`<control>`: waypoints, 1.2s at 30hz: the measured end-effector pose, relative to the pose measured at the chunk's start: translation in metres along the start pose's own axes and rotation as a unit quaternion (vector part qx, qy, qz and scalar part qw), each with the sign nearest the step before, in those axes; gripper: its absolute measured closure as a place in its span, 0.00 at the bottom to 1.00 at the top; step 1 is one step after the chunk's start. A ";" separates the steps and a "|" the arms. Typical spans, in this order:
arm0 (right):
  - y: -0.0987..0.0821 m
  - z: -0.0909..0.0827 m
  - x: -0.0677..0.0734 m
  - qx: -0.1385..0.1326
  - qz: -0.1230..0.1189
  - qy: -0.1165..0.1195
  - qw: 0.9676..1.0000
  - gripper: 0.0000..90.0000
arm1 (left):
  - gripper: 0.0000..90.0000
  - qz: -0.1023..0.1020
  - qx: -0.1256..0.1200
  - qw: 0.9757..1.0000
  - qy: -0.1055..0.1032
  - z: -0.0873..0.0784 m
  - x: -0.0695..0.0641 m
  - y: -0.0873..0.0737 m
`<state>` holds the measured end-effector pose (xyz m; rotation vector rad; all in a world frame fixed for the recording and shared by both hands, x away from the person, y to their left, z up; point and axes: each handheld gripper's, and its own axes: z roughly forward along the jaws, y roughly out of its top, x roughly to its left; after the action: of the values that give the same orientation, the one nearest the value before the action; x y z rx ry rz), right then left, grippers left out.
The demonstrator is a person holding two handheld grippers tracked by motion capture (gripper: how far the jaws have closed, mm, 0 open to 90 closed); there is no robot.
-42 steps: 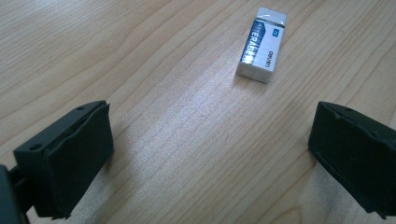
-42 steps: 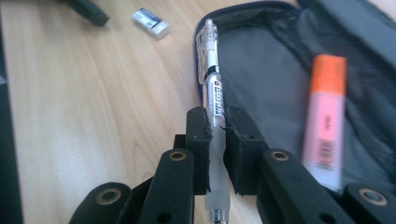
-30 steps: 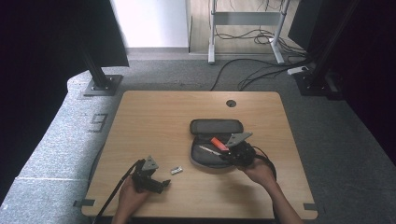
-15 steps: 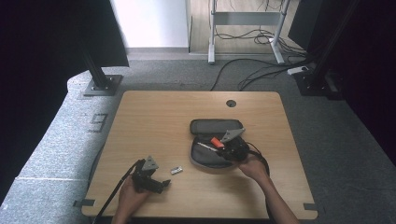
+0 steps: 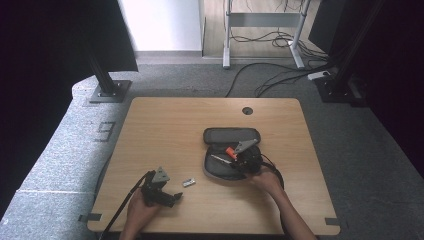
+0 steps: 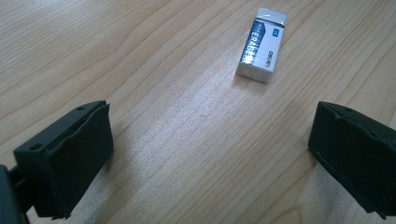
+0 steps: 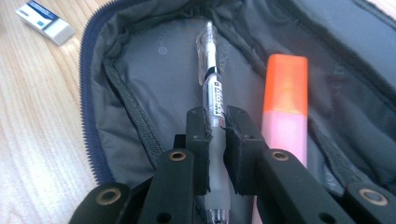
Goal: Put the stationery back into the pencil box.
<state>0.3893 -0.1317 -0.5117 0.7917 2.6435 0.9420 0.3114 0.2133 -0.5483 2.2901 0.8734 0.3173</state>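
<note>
A dark grey pencil case (image 5: 231, 135) lies unzipped on the wooden table (image 5: 165, 125), right of centre. My right gripper (image 7: 215, 123) is shut on a clear pen (image 7: 212, 88) and holds it low inside the case (image 7: 140, 70), next to an orange and pink highlighter (image 7: 285, 93). In the high view that gripper (image 5: 241, 158) hovers over the case's near half. A white eraser with a blue sleeve (image 6: 261, 44) rests on the table ahead of my left gripper (image 6: 210, 154), whose jaws stand wide open with nothing between them. From above, the eraser (image 5: 188, 183) lies just right of the left gripper (image 5: 167, 196).
The eraser (image 7: 45, 23) also lies left of the case's zip edge. A round cable hole (image 5: 247, 110) sits near the table's far edge. Black stand bases and cables lie on the floor beyond the table. Cables trail from both grippers toward the table's near edge.
My right gripper has sunk with the pen into the open case and shifted slightly left. The left gripper and the eraser have stayed put.
</note>
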 end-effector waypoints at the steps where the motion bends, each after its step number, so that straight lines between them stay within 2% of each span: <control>1: 0.000 0.002 0.000 0.003 -0.001 0.000 1.000 0.87 | 0.00 0.000 0.000 1.000 0.000 0.000 0.000 0.000; 9: -0.001 0.010 0.001 0.016 -0.004 -0.004 1.000 0.85 | 0.00 -0.001 -0.001 1.000 0.000 0.000 0.000 0.000; 14: 0.000 0.005 0.002 0.008 -0.003 -0.007 1.000 0.73 | 0.00 -0.001 -0.001 1.000 0.000 0.000 0.000 0.000; 19: 0.001 -0.002 0.004 0.002 -0.006 -0.014 1.000 0.54 | 0.00 -0.001 -0.001 1.000 0.000 0.000 0.000 0.000; 22: 0.001 -0.006 0.006 0.002 -0.015 -0.031 0.999 0.43 | 0.00 -0.001 -0.001 1.000 0.000 0.000 0.000 0.000; 28: 0.002 -0.015 0.003 -0.004 0.005 -0.042 0.999 0.21 | 0.00 -0.001 -0.001 1.000 0.000 0.000 0.000 0.000; 31: 0.003 -0.020 0.004 -0.008 0.008 -0.049 0.999 0.15 | 0.00 -0.001 -0.001 1.000 0.000 0.000 0.000 0.000; 36: 0.005 -0.029 0.008 -0.014 0.001 -0.055 0.998 0.14 | 0.00 -0.002 -0.001 1.000 0.000 0.000 0.000 0.000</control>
<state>0.3739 -0.1397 -0.4863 0.8158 2.5303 0.9074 0.3112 0.2131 -0.5483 2.2871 0.8760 0.3158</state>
